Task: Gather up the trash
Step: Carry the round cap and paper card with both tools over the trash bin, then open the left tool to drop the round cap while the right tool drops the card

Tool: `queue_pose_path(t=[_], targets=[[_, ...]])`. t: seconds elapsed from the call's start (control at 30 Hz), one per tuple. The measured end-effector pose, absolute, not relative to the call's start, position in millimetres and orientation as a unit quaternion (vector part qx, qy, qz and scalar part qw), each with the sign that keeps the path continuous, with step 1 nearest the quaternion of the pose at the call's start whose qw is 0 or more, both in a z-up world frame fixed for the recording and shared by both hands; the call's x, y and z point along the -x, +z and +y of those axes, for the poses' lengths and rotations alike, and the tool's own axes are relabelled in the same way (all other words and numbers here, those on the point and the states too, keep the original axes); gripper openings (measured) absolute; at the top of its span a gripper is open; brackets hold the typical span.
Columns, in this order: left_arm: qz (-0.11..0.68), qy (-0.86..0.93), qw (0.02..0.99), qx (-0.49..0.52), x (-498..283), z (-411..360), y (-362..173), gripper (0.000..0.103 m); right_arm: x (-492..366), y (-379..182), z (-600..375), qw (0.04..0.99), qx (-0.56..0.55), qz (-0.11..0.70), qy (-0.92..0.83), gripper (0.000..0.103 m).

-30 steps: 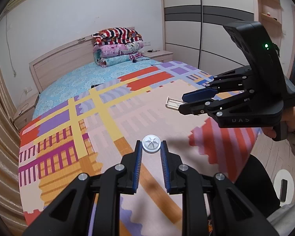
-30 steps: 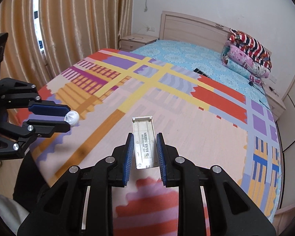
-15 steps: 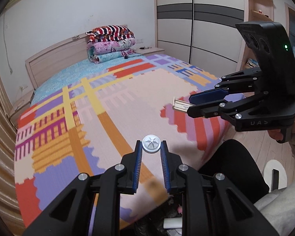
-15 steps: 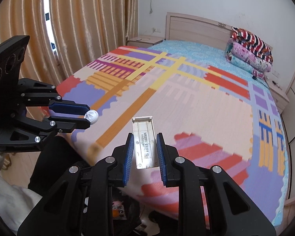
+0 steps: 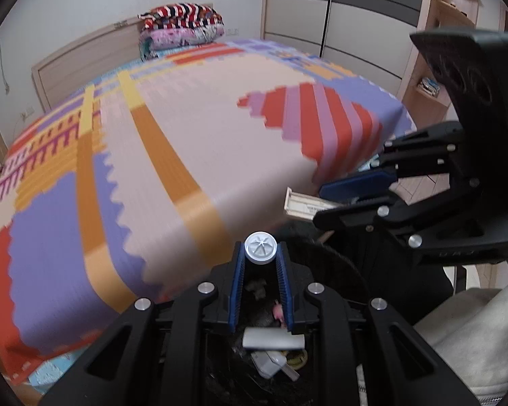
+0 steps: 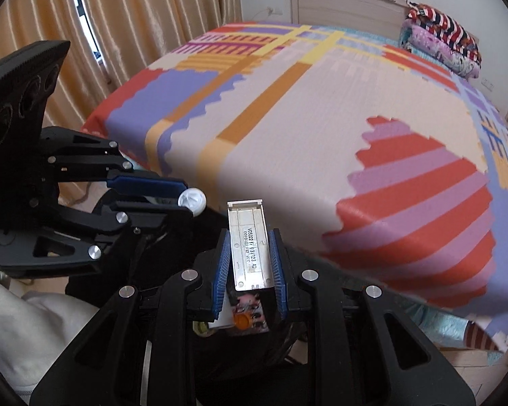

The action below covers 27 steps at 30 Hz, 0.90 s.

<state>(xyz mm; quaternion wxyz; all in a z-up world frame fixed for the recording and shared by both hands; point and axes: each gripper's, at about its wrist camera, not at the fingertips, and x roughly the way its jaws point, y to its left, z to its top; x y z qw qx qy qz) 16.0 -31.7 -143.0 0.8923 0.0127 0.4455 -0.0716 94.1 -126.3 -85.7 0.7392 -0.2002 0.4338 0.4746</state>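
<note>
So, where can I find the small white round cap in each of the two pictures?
Left wrist view: the white cap sits at lower centre, pinched at the tips of the left gripper.
Right wrist view: the same cap is at middle left, at the tip of that gripper.
Shared landmark: the striped folded blankets at the headboard.

Bedspread (image 5: 172, 155) blurred; trash (image 5: 274, 341) below partly hidden behind the fingers.
</note>
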Motion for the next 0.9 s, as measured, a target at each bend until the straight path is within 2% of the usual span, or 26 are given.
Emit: queue_pose_path(t=[0.57, 0.9], targets=[[0.548, -0.058, 0.834, 0.021, -7, -32, -247, 0.018, -85, -166, -131, 0.696, 0.218, 0.515, 0.450, 0.024], [0.575, -0.055, 0.816, 0.022, -15, -32, -275, 0.019, -74, -200, -113, 0.670, 0.248, 0.535, 0.451, 0.024]])
